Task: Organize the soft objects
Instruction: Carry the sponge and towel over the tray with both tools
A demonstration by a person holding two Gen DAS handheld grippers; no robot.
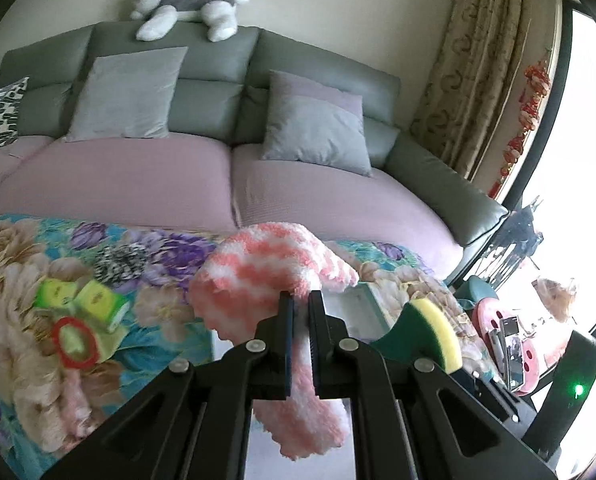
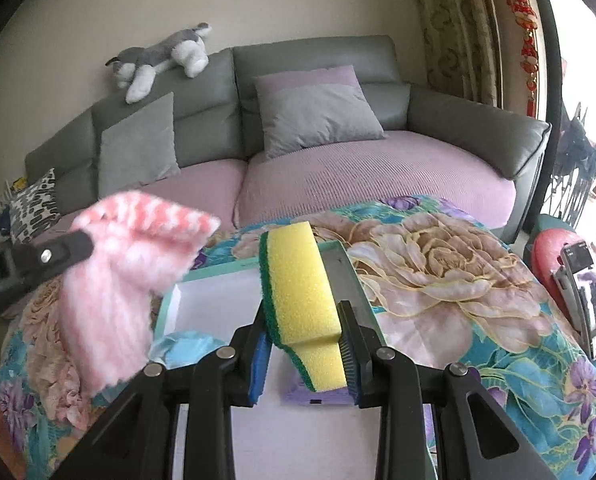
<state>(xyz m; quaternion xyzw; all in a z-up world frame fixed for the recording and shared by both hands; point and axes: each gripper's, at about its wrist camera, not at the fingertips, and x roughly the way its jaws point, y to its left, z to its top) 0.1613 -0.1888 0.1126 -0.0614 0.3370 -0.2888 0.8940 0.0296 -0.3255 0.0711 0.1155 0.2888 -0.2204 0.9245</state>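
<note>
The left gripper is clamped tight on a fluffy pink-and-white sock, which droops on both sides of the jaws. The right gripper is closed part-way on a yellow sponge with a green scouring side, pressed between the pads and held up on its edge. Both things are carried above an open white box with a teal rim, which sits on a flowery blanket in front of a sofa. A light blue cloth is seen at the box's near left corner.

The step in hand is judged to be the dropping of both things into the box. It is best done one at a time, so that the grippers are kept apart over the small opening. The sponge should be lowered well inside the rim before it is let go, since it may bounce off an edge. The sock should be brought fully over the white floor, as its hanging ends could catch on the rim. Green packets and a red ring are left on the blanket for later.
</note>
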